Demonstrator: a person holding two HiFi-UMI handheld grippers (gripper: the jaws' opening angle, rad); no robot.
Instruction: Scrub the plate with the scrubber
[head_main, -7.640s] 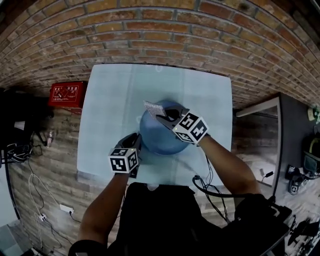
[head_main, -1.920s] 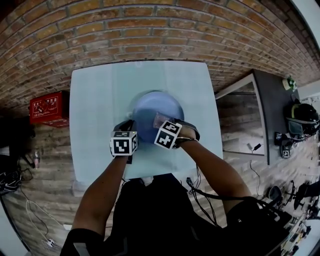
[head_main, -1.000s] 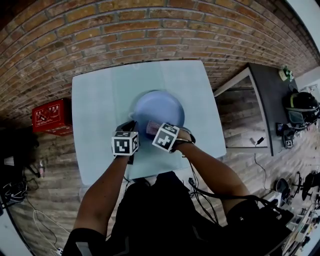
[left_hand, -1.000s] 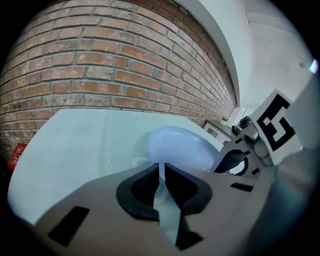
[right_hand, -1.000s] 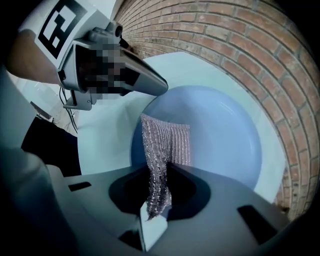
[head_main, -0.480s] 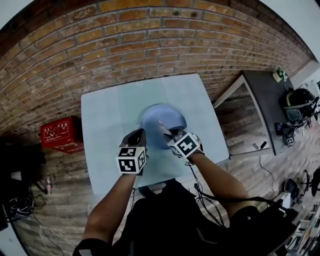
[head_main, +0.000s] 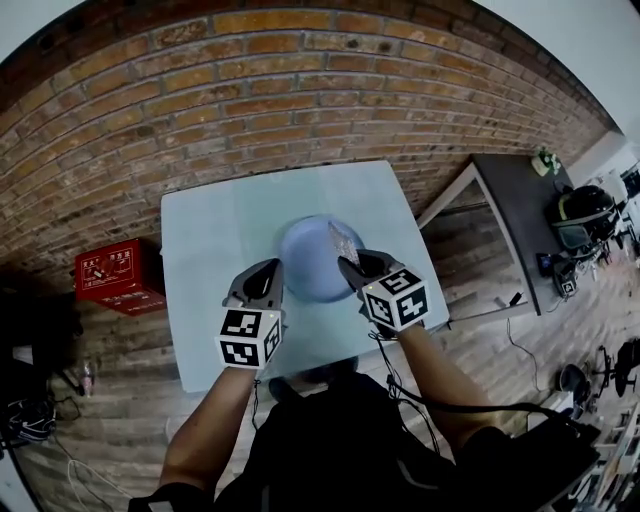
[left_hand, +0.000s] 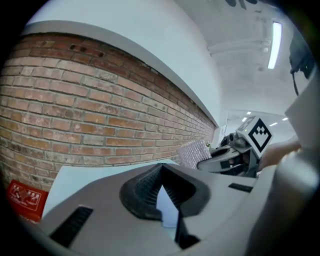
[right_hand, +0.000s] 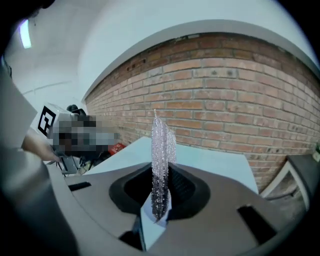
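Both grippers have lifted off the plate (head_main: 308, 268), which sits mid-table (head_main: 200, 240). Brick wall (head_main: 300, 100) beyond plate, red box (head_main: 115, 277) well left of it. L gripper (head_main: 271, 267) just left of plate, jaws together, empty. R gripper (head_main: 347, 263) over plate's near-right rim, clamping scrubber (head_main: 342, 242) upright.

Even indoor light, strong fisheye warping, sharp

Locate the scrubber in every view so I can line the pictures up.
Head view: scrubber centre, in the right gripper, seen against the blue plate.
Left gripper view: scrubber right of centre, beyond the jaws.
Right gripper view: scrubber dead centre, clamped upright between the jaws.
Shared landmark: brick wall, behind the table in all three.
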